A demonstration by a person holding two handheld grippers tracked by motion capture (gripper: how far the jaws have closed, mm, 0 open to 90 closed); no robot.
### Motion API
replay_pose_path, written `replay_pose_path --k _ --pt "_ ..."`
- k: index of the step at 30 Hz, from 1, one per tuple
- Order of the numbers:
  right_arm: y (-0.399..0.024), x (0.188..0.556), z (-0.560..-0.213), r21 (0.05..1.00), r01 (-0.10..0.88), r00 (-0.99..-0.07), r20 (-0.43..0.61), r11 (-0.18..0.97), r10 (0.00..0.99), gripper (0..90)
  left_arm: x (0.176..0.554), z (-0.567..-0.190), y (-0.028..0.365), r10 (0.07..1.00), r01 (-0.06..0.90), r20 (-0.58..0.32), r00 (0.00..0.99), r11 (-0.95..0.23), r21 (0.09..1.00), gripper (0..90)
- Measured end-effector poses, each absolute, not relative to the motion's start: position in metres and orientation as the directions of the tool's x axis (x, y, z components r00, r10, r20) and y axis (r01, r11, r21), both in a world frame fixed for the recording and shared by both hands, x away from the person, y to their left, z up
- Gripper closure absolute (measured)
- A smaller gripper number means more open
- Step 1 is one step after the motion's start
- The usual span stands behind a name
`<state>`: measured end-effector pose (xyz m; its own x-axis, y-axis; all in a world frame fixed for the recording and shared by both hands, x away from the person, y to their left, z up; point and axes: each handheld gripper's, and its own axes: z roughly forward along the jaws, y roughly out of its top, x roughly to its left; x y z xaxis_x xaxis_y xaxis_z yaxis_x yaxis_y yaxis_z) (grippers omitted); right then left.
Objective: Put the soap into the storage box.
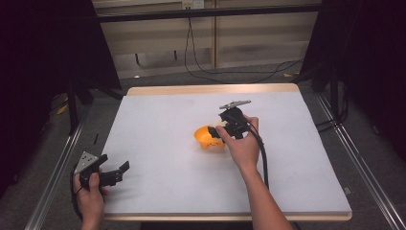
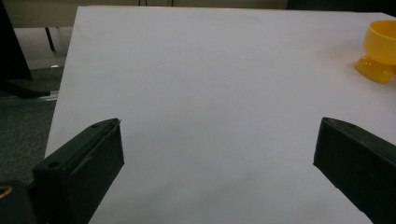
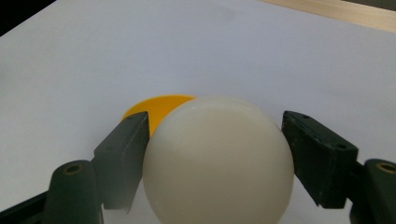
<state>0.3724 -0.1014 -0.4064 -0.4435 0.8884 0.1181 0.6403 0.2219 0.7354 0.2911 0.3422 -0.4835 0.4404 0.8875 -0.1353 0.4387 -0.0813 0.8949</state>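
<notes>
Right tongs: the right tongs [image 3: 215, 154] are clamped on a white ball [image 3: 217, 161], one black jaw pressed to each side of it; in the high view they [image 1: 221, 130] sit at the middle of the worktop, gripped by the right hand [image 1: 243, 146].
Left tongs: the left tongs [image 2: 217, 158] stand wide apart with nothing between the jaws; in the high view they [image 1: 118, 173] rest at the near left corner of the worktop, held by the left hand [image 1: 90, 191].
White ball: held in the right tongs just above the yellow cup; in the high view only a pale sliver of it [image 1: 221, 127] shows past the black body of the tongs, hard to make out.
Yellow cup: the yellow cup [image 1: 207, 136] stands near the centre of the worktop, its right side covered by the right tongs and hand; in the right tongs' view just a crescent of its rim [image 3: 159, 109] shows behind the ball and the left jaw; in the left tongs' view it [image 2: 380, 51] is cut off by the right edge, standing upright on a wider foot.
Contact: whether the ball touches the cup cannot be told, since the ball hides the cup's opening.
Worktop: the white worktop [image 1: 158, 124] has a wooden edge at the far and near sides.
Cable: a black cable [image 1: 263, 158] runs from the right tongs along the forearm.
</notes>
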Motion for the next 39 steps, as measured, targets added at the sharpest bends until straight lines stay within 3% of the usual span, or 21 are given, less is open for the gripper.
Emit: replay_pose_path --k 39 --pt "-0.072 0.389 -0.433 0.664 0.700 -0.405 0.064 0.264 0.912 25.5 0.291 -0.483 0.343 0.887 0.438 -0.134 0.441 -0.083 0.895 1.5"
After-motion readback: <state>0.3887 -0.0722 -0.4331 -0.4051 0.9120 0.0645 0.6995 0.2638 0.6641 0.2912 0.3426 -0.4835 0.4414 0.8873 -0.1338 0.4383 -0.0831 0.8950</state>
